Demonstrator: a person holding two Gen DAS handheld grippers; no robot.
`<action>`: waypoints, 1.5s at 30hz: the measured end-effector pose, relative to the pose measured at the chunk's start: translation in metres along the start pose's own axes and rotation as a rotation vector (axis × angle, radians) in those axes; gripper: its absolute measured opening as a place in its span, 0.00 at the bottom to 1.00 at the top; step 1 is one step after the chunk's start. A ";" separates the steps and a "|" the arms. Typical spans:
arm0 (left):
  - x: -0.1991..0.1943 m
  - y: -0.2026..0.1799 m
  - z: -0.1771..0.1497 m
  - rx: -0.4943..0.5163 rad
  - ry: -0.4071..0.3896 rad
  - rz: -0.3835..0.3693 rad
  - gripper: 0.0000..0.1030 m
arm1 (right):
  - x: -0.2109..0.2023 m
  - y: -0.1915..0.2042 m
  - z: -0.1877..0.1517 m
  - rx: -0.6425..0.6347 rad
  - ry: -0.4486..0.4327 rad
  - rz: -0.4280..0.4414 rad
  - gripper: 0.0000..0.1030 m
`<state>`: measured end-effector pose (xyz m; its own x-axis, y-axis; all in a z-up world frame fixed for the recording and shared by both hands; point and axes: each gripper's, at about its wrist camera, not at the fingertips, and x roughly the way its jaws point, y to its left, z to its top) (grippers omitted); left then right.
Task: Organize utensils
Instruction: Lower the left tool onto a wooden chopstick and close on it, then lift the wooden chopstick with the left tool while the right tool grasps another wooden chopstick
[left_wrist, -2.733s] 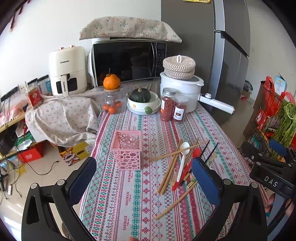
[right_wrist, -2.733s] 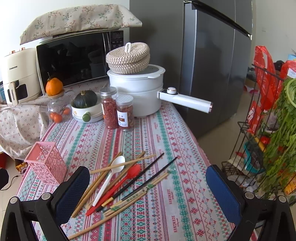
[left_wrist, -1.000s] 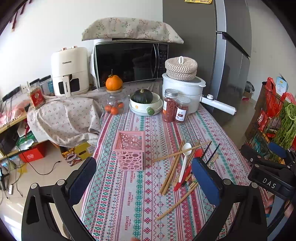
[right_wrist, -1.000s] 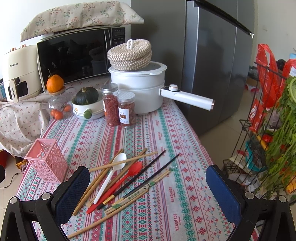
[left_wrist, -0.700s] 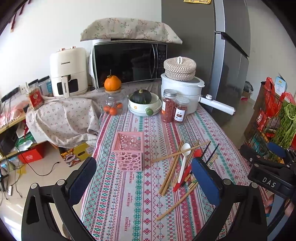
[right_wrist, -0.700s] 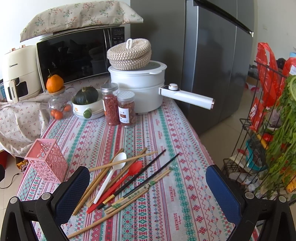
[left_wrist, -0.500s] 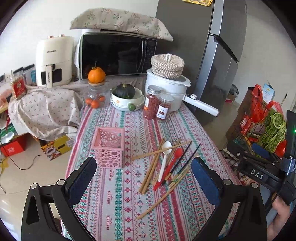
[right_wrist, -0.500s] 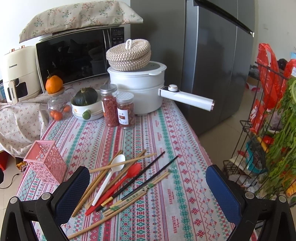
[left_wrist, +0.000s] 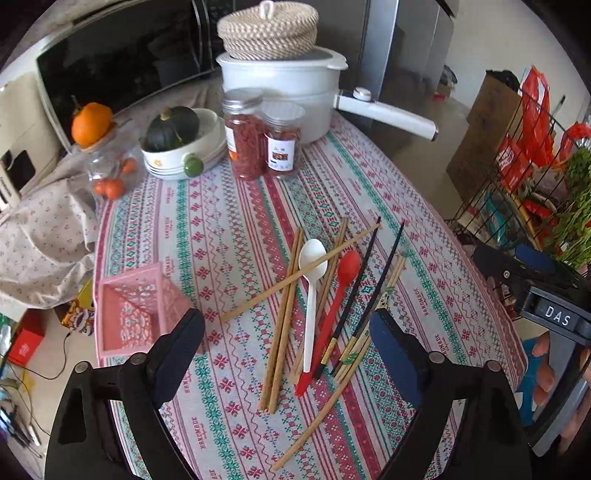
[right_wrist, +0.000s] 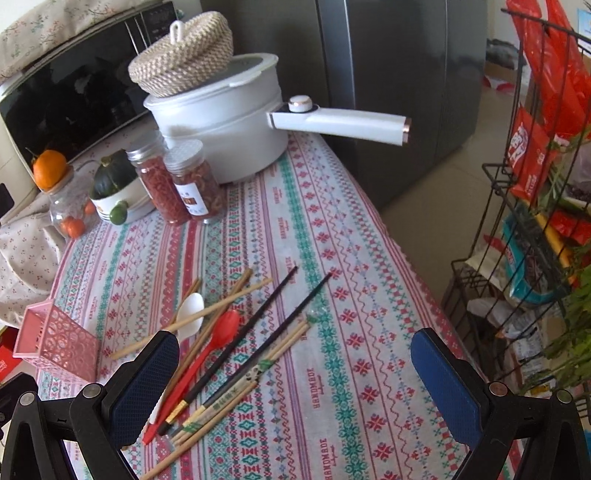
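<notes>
Both hand-held grippers lowered nearer the utensils since half a second ago.
Left hand-held gripper (left_wrist: 286, 349) and right hand-held gripper (right_wrist: 295, 373): wide open, empty. Chopsticks (left_wrist: 284, 317), white spoon (left_wrist: 311, 284), red spoon (left_wrist: 334, 306): loose on surface (left_wrist: 236, 225), beside pink basket (left_wrist: 127, 314).

On the patterned tablecloth (left_wrist: 258, 206) lay two spoons: one white spoon (left_wrist: 310, 280) and one red spoon (left_wrist: 338, 299). Two black chopsticks (left_wrist: 364, 273) lay beside them. One pink basket (left_wrist: 129, 306) stood nearby. Two lidded jars (left_wrist: 262, 136), one white pot (left_wrist: 280, 96) and one woven lid (left_wrist: 267, 29) were present. The wooden chopsticks (left_wrist: 284, 314) overlapped too much to count.
</notes>
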<state>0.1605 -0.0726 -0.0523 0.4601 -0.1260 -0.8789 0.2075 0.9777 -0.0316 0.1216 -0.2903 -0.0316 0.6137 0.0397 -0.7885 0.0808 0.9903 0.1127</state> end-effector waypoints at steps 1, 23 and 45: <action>0.012 -0.003 0.007 0.017 0.030 -0.014 0.75 | 0.006 -0.004 0.001 0.008 0.017 -0.003 1.00; 0.178 -0.067 0.080 0.274 0.253 -0.057 0.14 | 0.058 -0.048 0.011 0.161 0.170 0.040 1.00; -0.032 0.012 -0.005 0.011 -0.175 -0.178 0.06 | 0.085 -0.028 -0.006 0.159 0.296 0.099 1.00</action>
<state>0.1439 -0.0561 -0.0271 0.5578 -0.3245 -0.7639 0.3078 0.9357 -0.1727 0.1668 -0.3136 -0.1052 0.3724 0.1941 -0.9076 0.1676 0.9477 0.2715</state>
